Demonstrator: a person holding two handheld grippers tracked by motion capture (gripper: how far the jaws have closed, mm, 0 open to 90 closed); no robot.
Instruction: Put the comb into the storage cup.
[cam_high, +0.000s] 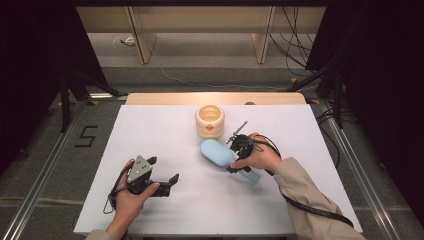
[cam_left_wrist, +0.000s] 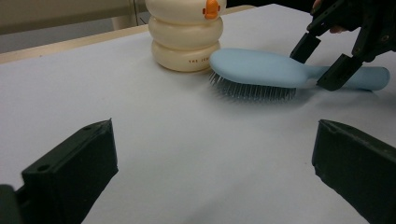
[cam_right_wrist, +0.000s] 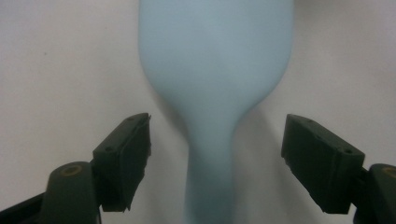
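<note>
At centre right of the high view, the right gripper (cam_high: 236, 159) straddled the blue hairbrush (cam_high: 220, 152) at its neck (jaws wide, gripping nothing); it needed centring before closing squarely on the handle.

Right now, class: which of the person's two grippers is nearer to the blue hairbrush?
Right. The right gripper sits over the hairbrush handle, its open jaws straddling it without touching. The left gripper rests open on the table, well short of the brush.

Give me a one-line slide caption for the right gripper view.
Open right gripper straddles the blue hairbrush handle, not yet gripping.
</note>
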